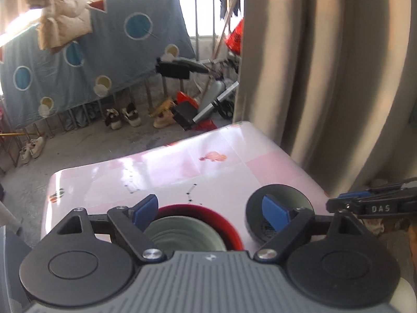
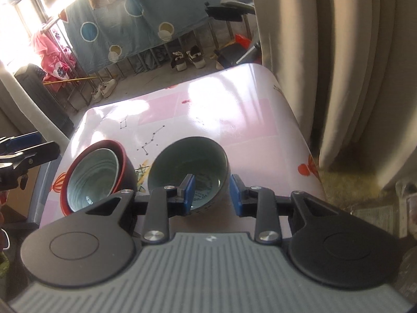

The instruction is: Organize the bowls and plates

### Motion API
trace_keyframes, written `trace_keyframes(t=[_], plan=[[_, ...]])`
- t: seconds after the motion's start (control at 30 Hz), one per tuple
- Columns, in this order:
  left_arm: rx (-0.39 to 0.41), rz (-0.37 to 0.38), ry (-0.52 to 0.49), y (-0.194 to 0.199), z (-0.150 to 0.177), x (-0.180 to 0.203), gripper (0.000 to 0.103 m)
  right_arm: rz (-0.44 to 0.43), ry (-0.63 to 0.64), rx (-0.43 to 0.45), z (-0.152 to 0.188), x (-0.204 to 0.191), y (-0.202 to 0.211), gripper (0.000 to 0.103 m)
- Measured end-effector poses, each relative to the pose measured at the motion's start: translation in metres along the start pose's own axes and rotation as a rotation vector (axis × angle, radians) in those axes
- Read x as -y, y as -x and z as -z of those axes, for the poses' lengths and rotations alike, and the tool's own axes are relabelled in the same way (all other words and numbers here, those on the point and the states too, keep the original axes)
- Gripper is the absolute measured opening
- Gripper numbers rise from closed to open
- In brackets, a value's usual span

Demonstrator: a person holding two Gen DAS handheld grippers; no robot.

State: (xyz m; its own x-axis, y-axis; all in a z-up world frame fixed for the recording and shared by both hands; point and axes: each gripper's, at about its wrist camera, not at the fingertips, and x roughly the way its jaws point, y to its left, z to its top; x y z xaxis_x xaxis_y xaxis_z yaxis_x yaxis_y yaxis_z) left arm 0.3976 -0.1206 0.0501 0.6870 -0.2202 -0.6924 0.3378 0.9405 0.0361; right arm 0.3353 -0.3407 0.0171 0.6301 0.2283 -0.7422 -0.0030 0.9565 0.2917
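Pink table [image 2: 255, 120] bears red bowl [image 2: 127, 161], dark bowl [image 2: 224, 161].

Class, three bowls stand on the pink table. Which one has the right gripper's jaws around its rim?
The dark bowl standing alone: the right gripper straddles its near rim. The red-rimmed bowl holds a pale green bowl.

Two bowls are sitting side by side near the front edge of the table [image 2: 234, 120]: a nested stack [image 2: 96, 177] on the left, one bowl resting inside a larger one, and a single bowl [image 2: 182, 161] just beside it on the right. The right tool [image 2: 211, 194] is straddling the single bowl's near rim, one finger inside, the other outside. The left tool [image 1: 211, 210] is hovering spread over the stack [image 1: 187, 229], with the single bowl [image 1: 284, 200] lying behind its right finger. A curtain [image 2: 351, 65] is hanging right of the table, and shoes [image 2: 187, 57] are lying on the floor beyond its far edge.
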Motion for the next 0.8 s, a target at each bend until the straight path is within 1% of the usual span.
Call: trace_keyframes(t=[0.07, 0.13, 0.2, 0.23, 0.33, 0.37, 0.43, 0.5, 0.57, 0.6, 0.67, 0.73, 0.8], plan=[[-0.070, -0.002, -0.027, -0.028, -0.012, 0.013, 0.082, -0.004, -0.020, -0.013, -0.001, 0.007, -0.013, 0.028], [-0.137, -0.020, -0.057, -0.054, -0.021, 0.025, 0.069, -0.015, -0.049, -0.028, -0.002, 0.014, -0.027, 0.028], [-0.202, -0.027, -0.081, -0.079, -0.027, 0.033, 0.065, -0.021, -0.070, -0.041, -0.001, 0.017, -0.041, 0.028], [-0.233, -0.032, -0.078, -0.091, -0.029, 0.036, 0.060, -0.025, -0.076, -0.050, -0.002, 0.020, -0.048, 0.028], [-0.309, -0.034, -0.063, -0.118, -0.032, 0.043, 0.051, -0.036, -0.093, -0.080, -0.001, 0.024, -0.066, 0.028], [-0.329, -0.034, -0.054, -0.126, -0.033, 0.044, 0.050, -0.036, -0.102, -0.091, -0.001, 0.026, -0.073, 0.026], [-0.363, -0.043, -0.031, -0.137, -0.034, 0.046, 0.043, -0.043, -0.113, -0.102, 0.001, 0.030, -0.082, 0.025], [-0.378, -0.054, -0.027, -0.145, -0.034, 0.048, 0.041, -0.072, -0.131, -0.105, 0.003, 0.034, -0.087, 0.021], [-0.380, -0.081, -0.030, -0.148, -0.034, 0.050, 0.037, -0.099, -0.137, -0.107, 0.002, 0.037, -0.089, 0.014], [-0.388, -0.088, -0.032, -0.150, -0.033, 0.052, 0.036, -0.106, -0.134, -0.108, 0.002, 0.036, -0.090, 0.013], [-0.412, -0.082, -0.028, -0.156, -0.034, 0.055, 0.031, -0.100, -0.112, -0.103, 0.001, 0.033, -0.090, 0.012], [-0.441, -0.064, -0.005, -0.157, -0.033, 0.057, 0.022, -0.098, -0.097, -0.103, -0.001, 0.032, -0.090, 0.011], [-0.463, -0.030, 0.027, -0.157, -0.031, 0.056, 0.021, -0.099, -0.088, -0.104, -0.001, 0.032, -0.089, 0.011]])
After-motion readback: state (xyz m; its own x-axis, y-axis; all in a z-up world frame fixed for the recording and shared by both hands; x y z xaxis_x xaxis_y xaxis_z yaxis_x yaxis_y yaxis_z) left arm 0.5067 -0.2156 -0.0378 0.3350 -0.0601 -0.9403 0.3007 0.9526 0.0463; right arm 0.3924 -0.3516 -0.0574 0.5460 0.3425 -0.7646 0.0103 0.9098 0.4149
